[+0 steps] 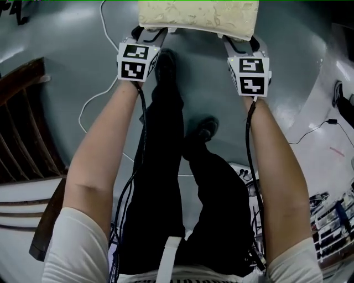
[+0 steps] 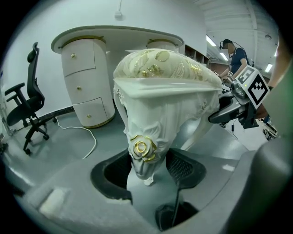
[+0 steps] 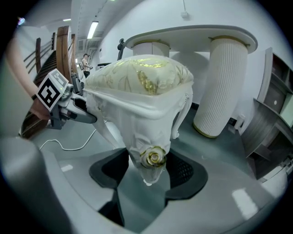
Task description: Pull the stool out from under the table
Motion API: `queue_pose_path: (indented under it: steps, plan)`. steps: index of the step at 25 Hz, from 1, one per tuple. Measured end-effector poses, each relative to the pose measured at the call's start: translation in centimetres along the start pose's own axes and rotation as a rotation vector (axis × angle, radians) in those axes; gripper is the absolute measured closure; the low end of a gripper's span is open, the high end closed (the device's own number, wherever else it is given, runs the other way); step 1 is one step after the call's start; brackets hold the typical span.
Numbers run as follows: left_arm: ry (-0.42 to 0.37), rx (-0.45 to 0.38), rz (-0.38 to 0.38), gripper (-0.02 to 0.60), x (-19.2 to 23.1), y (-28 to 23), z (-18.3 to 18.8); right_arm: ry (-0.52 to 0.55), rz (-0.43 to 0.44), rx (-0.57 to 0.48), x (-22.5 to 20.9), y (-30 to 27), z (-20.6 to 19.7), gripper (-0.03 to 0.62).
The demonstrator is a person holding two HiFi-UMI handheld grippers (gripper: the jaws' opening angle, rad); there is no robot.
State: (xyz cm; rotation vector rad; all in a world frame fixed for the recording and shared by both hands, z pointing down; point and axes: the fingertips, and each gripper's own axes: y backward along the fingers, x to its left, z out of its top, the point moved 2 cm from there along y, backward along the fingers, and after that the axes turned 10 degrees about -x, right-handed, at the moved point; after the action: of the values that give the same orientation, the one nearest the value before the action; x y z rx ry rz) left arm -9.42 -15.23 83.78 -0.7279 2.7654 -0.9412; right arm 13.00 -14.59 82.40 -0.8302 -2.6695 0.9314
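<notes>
The stool [image 1: 198,16] has a cream, gold-patterned cushion and white carved legs, and lies at the top edge of the head view. My left gripper [image 1: 150,34] holds its left front leg and my right gripper [image 1: 239,40] its right one. In the left gripper view the leg with a gold rose [image 2: 144,151] sits between the black pads [image 2: 185,169], which press on both its sides. The right gripper view shows the same hold on the other rose leg [image 3: 154,157]. The white table [image 2: 114,34] stands behind the stool, which is out in front of it.
A black office chair [image 2: 25,109] stands left of the table's drawer pedestal [image 2: 87,87]. A white cable [image 1: 94,99] trails over the grey floor. Dark wooden furniture [image 1: 22,127] is on my left and clutter [image 1: 332,221] on my right. A person [image 2: 236,55] stands far behind.
</notes>
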Motion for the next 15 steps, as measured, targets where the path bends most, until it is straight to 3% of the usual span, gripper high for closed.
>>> queue_pose_path:
  steps: [15]
  plan:
    - [-0.019, 0.063, -0.053, 0.344, -3.5, 7.0, -4.6, -0.016, -0.037, 0.020, 6.3, 6.1, -4.1, 0.341]
